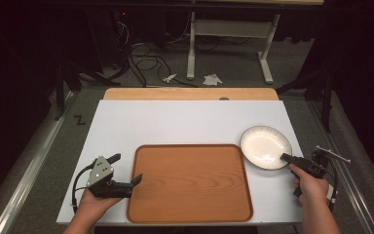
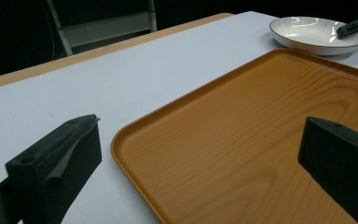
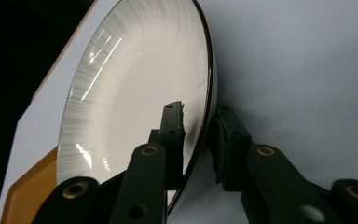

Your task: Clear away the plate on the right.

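Note:
A white plate point(image 1: 265, 146) with a dark rim and faint grey rays lies on the white table at the right, beside an empty wooden tray point(image 1: 190, 183). My right gripper point(image 1: 286, 157) reaches in from the right, its jaws astride the plate's near rim point(image 3: 209, 93). One pad lies inside the bowl with a thin gap to the wall, and the other sits close against the outside. My left gripper point(image 1: 128, 168) rests open at the tray's left edge point(image 2: 121, 140), one jaw over the table and one over the tray, nothing between them. The plate point(image 2: 307, 32) and right gripper point(image 2: 354, 25) also show far off.
The white tabletop point(image 1: 175, 122) has a wooden strip point(image 1: 190, 93) along its far edge. Beyond it on the floor stand a white desk frame point(image 1: 229, 44) and loose cables point(image 1: 146, 61). A person's hands hold both grippers at the near edge.

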